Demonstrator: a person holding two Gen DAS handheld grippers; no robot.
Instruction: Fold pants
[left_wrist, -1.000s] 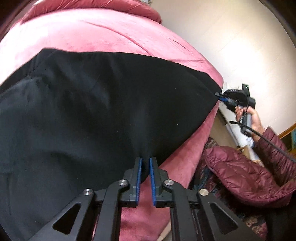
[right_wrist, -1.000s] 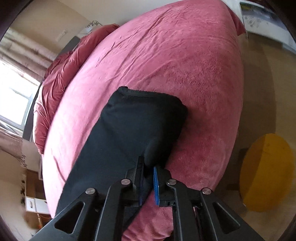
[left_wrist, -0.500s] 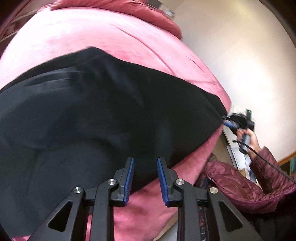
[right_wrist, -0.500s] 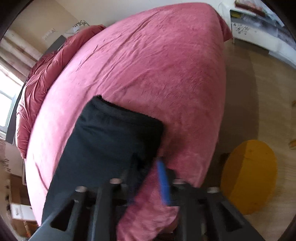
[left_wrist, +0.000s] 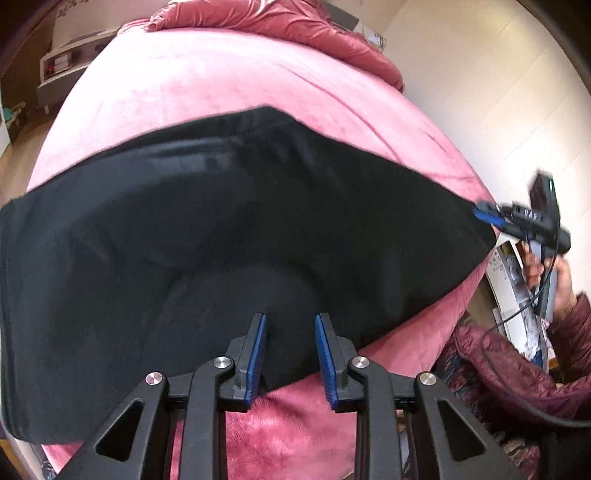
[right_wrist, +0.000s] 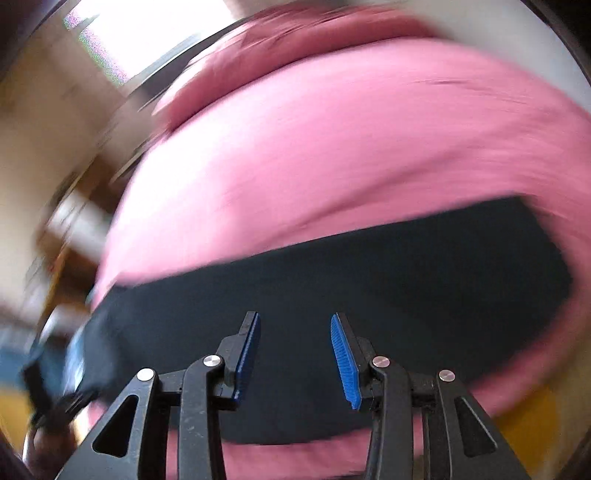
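Note:
Black pants (left_wrist: 229, 236) lie folded lengthwise as a long band across the pink bed (left_wrist: 221, 81). My left gripper (left_wrist: 290, 321) hovers open over their near edge, and nothing is pinched between its blue pads (left_wrist: 258, 343). In the same view my right gripper (left_wrist: 487, 216) is at the pants' far right end, held by a hand (left_wrist: 554, 280). The right wrist view is blurred by motion. It shows the right gripper (right_wrist: 295, 318) open above the pants (right_wrist: 369, 280), with nothing between its fingers. The left gripper (right_wrist: 55, 373) is a blur at that view's left edge.
A bunched pink duvet (left_wrist: 280, 22) lies at the head of the bed. A white shelf unit (left_wrist: 62, 66) stands at the far left. The person's maroon quilted sleeve (left_wrist: 517, 365) and a black cable (left_wrist: 517, 402) are at the right, beside the bed's edge.
Both grippers were shut on the pants and have opened and let go. The left one drew back a little. The right one swung and rolled, so it now looks across the pants.

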